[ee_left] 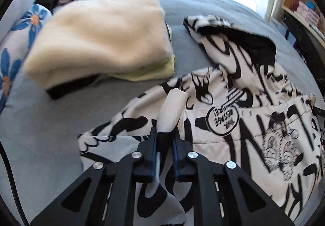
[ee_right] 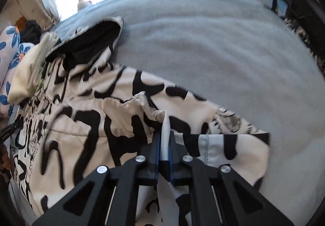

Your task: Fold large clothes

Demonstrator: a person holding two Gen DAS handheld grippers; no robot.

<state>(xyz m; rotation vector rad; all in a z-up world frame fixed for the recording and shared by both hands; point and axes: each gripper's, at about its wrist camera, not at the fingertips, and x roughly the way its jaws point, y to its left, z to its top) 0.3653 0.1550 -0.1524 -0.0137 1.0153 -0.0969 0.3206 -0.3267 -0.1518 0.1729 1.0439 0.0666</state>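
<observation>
Garment: a large cream hooded jacket with bold black cartoon print (ee_left: 233, 108) lay spread on the bed, filling the lower right of the left wrist view and the lower left of the right wrist view (ee_right: 85, 124).
Hood: its black-lined hood (ee_left: 254, 43) sat toward the upper right of the left view and the upper left of the right view (ee_right: 89, 41).
Left gripper: the black left gripper (ee_left: 165, 136) stood at the bottom centre of its frame, jaws nearly closed and pinching a raised fold of the cream fabric.
Right gripper: the black right gripper (ee_right: 164, 138) stood at the bottom centre of its frame, jaws closed on a thin upright pleat of the jacket's pale cloth.
Bed: a grey-blue blanket-covered bed (ee_right: 213, 43) carried the jacket and stretched to the upper right of the right view.
Neighbouring pile: a folded fluffy cream blanket (ee_left: 101, 37) rested in the upper left of the left view, beside the jacket, over a pale yellow folded layer (ee_left: 158, 71).
Pillow: a white pillow with blue flowers (ee_left: 14, 51) lay at the far left edge.
</observation>
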